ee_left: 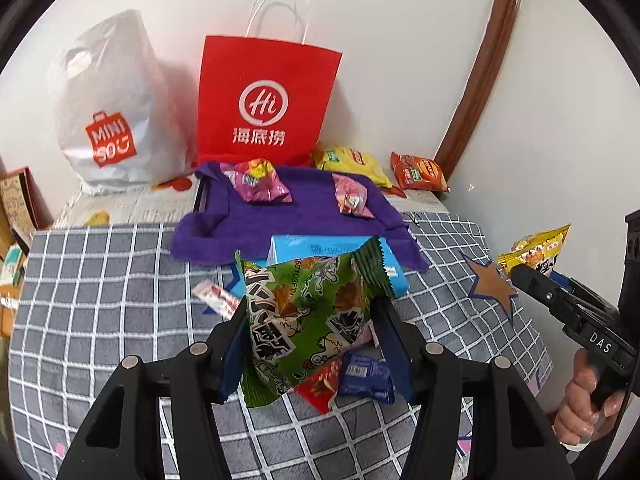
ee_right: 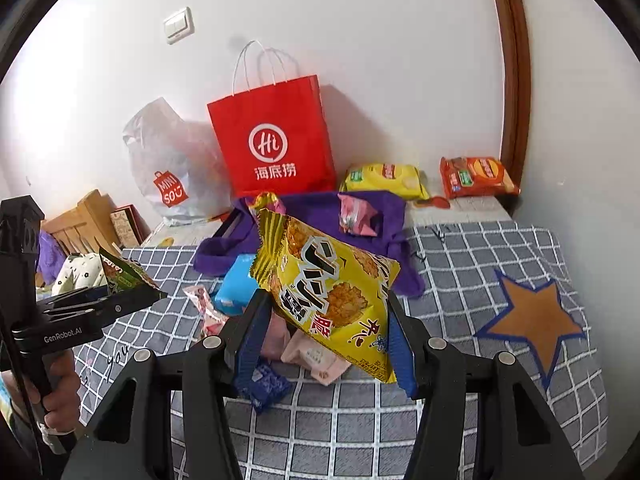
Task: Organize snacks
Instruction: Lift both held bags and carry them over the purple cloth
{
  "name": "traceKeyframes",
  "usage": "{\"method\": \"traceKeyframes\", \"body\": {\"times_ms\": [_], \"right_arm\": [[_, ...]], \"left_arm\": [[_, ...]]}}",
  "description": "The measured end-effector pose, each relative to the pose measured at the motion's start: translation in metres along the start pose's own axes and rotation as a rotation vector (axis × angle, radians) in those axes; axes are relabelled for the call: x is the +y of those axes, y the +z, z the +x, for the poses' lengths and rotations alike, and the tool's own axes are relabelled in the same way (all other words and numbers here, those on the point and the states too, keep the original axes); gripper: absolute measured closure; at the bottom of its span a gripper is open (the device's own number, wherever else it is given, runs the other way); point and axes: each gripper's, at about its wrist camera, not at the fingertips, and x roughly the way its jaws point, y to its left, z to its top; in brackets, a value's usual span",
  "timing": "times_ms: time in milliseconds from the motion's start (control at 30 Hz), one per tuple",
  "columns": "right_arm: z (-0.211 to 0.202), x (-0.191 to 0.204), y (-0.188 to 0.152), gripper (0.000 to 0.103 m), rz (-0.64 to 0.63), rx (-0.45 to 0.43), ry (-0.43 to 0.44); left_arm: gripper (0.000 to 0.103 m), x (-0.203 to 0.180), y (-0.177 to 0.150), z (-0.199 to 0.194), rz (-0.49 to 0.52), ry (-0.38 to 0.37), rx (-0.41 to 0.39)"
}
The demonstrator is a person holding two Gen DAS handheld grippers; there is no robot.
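Both grippers each carry one snack packet above the checked cloth.

Left wrist view: the left gripper pinches the green packet by its sides, clear of the loose snacks on the checked cloth; purple towel and red paper bag lie beyond, likely the sorting spots. Right wrist view: the right gripper clamps the yellow packet, tilted, raised over the pile.

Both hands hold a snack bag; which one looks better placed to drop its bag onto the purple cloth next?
Probably the left: its tool, gripping the green snack packet, points straight at the purple cloth, which looks nearer there.
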Motion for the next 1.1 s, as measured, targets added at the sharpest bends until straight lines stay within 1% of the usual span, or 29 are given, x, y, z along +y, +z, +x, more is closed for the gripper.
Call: {"method": "traceKeyframes", "body": {"times_ms": [167,300,433,567,800,1100], "right_arm": [[0.005,0.001,0.011,0.048,-0.003,0.004,-0.018],[0.009,0.003,0.018,0.048,-0.008,0.004,-0.019],[0.013,0.004,0.024,0.048,-0.005,0.002,-0.013],[0.018,0.006,0.032,0.048,0.000,-0.001,-0.004],[0.034,0.005,0.045,0.048,0.007,0.001,-0.018],[0.064,-0.001,0.066,0.048,0.019,0.006,-0.047]], "left_arm": [[0.046,-0.001,0.012,-0.001,-0.007,0.000,-0.014],[0.046,0.001,0.020,0.002,-0.020,-0.018,-0.011],[0.046,0.001,0.027,0.004,-0.018,-0.016,-0.014],[0.046,0.002,0.036,0.006,-0.002,-0.007,-0.023],[0.046,0.007,0.054,0.008,0.018,0.010,-0.035],[0.046,0.020,0.077,0.018,0.044,0.041,-0.043]]}}
